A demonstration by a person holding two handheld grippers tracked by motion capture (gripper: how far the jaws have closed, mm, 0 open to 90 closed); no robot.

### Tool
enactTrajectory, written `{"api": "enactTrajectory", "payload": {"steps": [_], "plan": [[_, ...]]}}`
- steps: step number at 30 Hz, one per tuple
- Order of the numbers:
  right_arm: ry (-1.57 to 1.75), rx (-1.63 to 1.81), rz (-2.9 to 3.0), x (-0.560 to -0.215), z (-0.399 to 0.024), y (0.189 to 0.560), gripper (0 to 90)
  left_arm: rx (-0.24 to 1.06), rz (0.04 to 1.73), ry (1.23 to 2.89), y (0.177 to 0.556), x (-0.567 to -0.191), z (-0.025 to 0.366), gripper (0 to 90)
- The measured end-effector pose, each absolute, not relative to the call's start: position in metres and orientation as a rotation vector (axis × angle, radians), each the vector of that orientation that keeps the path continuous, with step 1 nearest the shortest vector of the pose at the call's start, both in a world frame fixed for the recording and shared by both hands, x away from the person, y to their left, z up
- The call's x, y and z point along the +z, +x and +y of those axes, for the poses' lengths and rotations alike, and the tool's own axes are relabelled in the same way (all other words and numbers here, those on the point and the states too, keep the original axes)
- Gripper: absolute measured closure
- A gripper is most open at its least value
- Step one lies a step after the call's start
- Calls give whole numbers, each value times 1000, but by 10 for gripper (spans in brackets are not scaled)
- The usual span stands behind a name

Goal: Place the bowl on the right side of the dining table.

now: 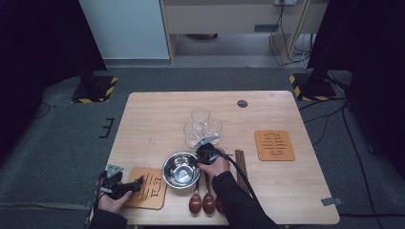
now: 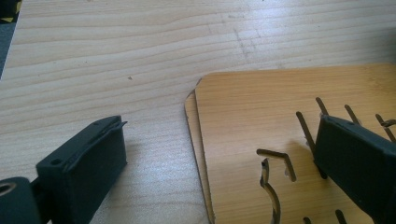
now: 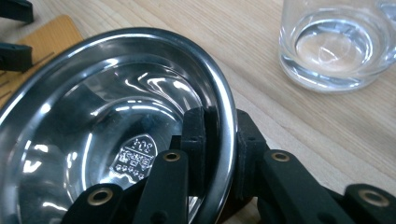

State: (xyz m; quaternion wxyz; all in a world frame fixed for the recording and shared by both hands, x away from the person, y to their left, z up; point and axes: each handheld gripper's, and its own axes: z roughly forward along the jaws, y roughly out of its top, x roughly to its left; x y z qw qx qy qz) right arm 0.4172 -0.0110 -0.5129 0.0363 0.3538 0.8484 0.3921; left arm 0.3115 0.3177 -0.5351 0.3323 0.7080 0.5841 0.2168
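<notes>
Nearest the table's (image 1: 143, 102) front edge, the left gripper (image 1: 125, 187) is hovering by the front-left corner with its jaws spread wide and nothing between them: one jaw is hanging over bare wood, the other over the slotted wooden coaster (image 2: 280, 140), which seems to be lying on a second one. It is doing no work here and is best kept low and quiet, clear of the bowl's way.

A little further in, near the middle of the front edge, the right gripper (image 3: 219, 144) is pinching the rim of the stainless steel bowl (image 3: 116, 107), one pad inside the wall and one outside, jaws drawn narrow on the thin metal. The bowl is sitting just beside the coaster, with wooden spoons (image 1: 201, 201) in front of it and dark chopsticks (image 1: 241, 167) to its right.

The hold is looking good, but polished steel is likely to slip, so the pads should be sitting deep over the rim before any lift, and the bowl should be rising level.

Beyond, three drinking glasses (image 1: 202, 126) are crowding close behind the bowl; the wrist should be steering away from them
</notes>
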Motion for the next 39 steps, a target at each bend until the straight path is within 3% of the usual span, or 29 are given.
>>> {"api": "enactTrajectory", "payload": {"steps": [25, 39], "plan": [[1062, 1393, 2574, -496, -3, 407, 837, 567, 1526, 1850, 311, -535, 318, 15], [1020, 1486, 2492, -466, -25, 399, 837, 567, 1527, 1851, 312, -535, 318, 13]]}}
